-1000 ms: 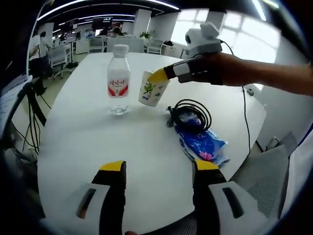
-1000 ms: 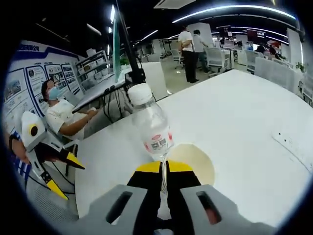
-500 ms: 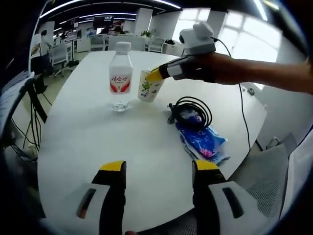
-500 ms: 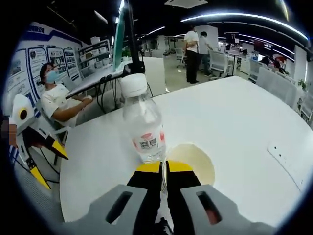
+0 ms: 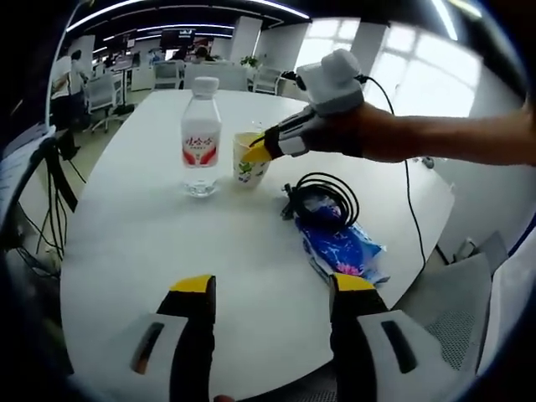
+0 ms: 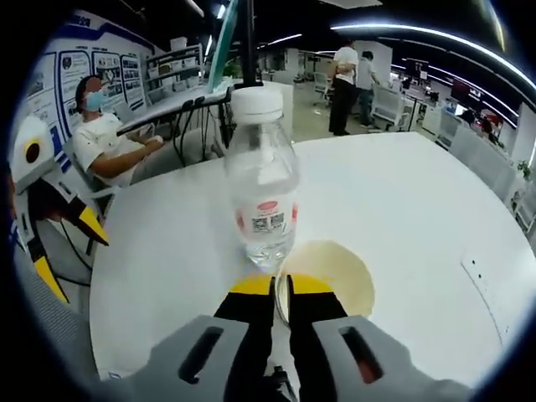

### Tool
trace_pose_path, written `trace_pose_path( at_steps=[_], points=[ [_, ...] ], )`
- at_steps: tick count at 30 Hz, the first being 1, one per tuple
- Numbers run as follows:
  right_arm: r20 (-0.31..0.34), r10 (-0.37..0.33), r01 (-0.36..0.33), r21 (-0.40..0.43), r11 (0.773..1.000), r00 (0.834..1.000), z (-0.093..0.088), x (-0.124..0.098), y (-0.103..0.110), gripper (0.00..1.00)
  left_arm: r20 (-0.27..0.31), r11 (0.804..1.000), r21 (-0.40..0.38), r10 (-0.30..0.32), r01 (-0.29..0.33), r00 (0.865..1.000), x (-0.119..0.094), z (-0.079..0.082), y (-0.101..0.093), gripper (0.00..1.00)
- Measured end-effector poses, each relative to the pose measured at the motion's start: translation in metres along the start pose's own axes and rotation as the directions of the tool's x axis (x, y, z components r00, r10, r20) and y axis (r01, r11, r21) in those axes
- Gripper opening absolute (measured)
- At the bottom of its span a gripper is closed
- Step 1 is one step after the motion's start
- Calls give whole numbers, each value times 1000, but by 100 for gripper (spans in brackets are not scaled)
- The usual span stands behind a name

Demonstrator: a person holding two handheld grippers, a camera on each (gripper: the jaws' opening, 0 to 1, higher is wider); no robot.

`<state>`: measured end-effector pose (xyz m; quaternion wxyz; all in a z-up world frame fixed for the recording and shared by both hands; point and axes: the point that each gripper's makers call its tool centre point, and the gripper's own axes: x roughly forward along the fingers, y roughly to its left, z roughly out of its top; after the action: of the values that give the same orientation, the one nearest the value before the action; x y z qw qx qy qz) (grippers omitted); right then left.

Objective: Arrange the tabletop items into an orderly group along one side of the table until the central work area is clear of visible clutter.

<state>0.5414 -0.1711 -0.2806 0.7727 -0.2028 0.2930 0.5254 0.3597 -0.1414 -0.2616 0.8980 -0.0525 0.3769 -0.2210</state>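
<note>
Left gripper (image 5: 272, 289): hovering over the near edge of the table (image 5: 151, 251), its jaws standing wide apart and gripping nothing.
Right gripper (image 5: 258, 152): reaching in from the right in the left gripper view, its yellow tips closing on the rim of the cup (image 5: 247, 163); in the right gripper view the right gripper (image 6: 280, 289) is pinching the cup (image 6: 331, 276) wall, one jaw inside and one outside, with a thin gap between them.
Cup: sitting upright on the table toward the far edge, printed with green marks, open mouth facing up.
Bottle (image 5: 201, 138): standing upright just beside the cup, on its left in the left gripper view, white cap on, red and white label showing; in the right gripper view the bottle (image 6: 264, 193) is rising right behind the cup.
Cable (image 5: 322, 197): lying coiled in black loops, near the cup and toward the table's right edge.
Packet (image 5: 343, 247): lying flat, blue, partly under the cable, nearer the right edge.
Table: white, rounded, carrying all four things in its far and right part.
Person (image 6: 105, 138): sitting beyond the table's edge in the right gripper view, in white.
</note>
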Motion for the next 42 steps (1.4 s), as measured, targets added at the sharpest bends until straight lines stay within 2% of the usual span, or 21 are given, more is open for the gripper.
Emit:
trace_pose_path(
  at_steps=[5, 12, 24, 27, 30, 42],
  points=[
    [-8, -16, 16, -24, 1000, 1000, -4, 0, 1, 9, 0, 1000, 0, 6, -6, 1000, -1, 0, 4, 54],
    [-9, -24, 24, -32, 999, 1000, -5, 3, 1, 4, 7, 1000, -9, 9, -9, 1000, -1, 3, 8, 55],
    [9, -31, 31, -24, 999, 999, 4, 12, -2, 3, 11, 1000, -24, -1, 1, 1000, 1, 5, 6, 55],
    [0, -16, 16, -22, 1000, 1000, 1, 14, 0, 5, 13, 1000, -24, 1, 0, 1000, 1, 7, 8, 56],
    [-14, -5, 5, -19, 1000, 1000, -1, 13, 5, 12, 22, 999, -32, 2, -1, 1000, 0, 10, 9, 56],
    [6, -11, 11, -23, 1000, 1000, 6, -2, 7, 18, 33, 1000, -30, -3, 4, 999, 1, 16, 1, 60]
  ],
)
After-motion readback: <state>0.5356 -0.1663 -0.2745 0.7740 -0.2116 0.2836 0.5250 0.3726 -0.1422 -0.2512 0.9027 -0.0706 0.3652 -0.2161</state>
